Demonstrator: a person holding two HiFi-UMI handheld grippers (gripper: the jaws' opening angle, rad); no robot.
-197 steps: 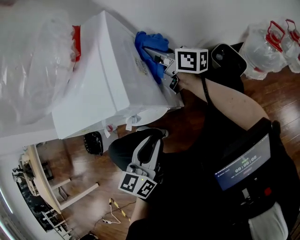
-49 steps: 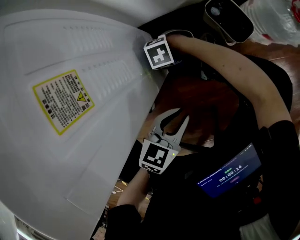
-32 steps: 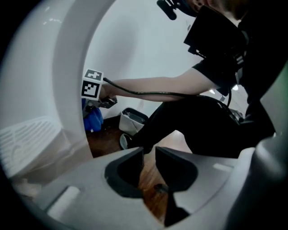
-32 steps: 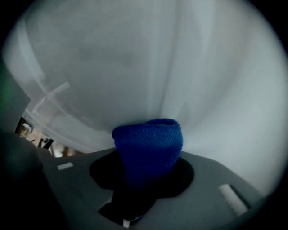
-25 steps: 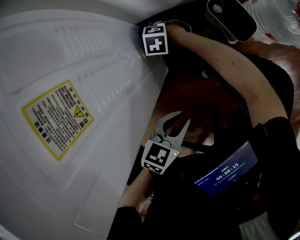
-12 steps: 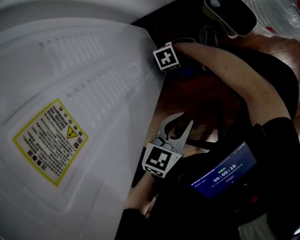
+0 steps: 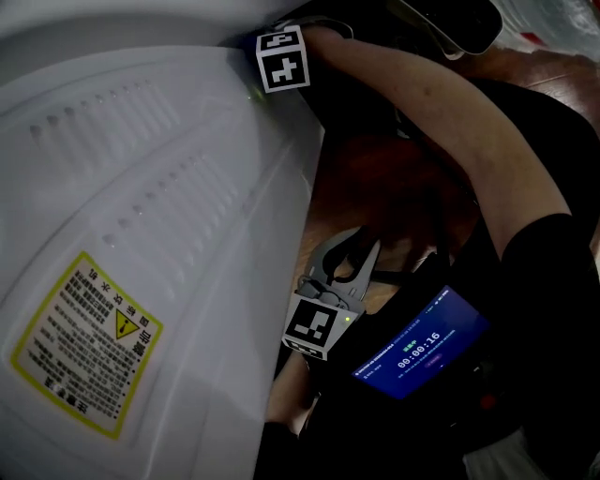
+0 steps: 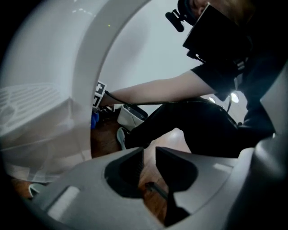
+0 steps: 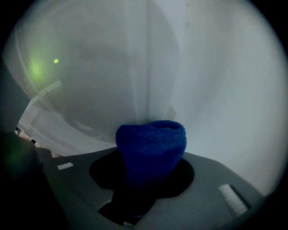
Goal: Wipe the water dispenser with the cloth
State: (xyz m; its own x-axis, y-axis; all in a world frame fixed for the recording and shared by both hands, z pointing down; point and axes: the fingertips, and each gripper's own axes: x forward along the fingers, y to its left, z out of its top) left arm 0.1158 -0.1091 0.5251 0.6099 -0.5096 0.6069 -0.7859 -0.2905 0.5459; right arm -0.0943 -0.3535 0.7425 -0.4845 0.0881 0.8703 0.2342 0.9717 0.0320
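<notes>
The white water dispenser fills the left of the head view, with a yellow warning label low on its ribbed panel. My right gripper reaches over the dispenser's upper edge. Only its marker cube shows there; the jaws are hidden behind the edge. In the right gripper view my right gripper is shut on a bunched blue cloth that presses against the white dispenser wall. My left gripper hangs beside the dispenser over the floor, its jaws a narrow gap apart with nothing between them.
Dark wooden floor lies between the dispenser and the person's legs. A white rounded device sits on the floor at the top. A lit timer screen hangs at the person's chest. The left gripper view shows the reaching arm.
The right gripper's cube has slid up and to the left along the dispenser's edge since half a second ago. The left gripper has stayed where it was.
</notes>
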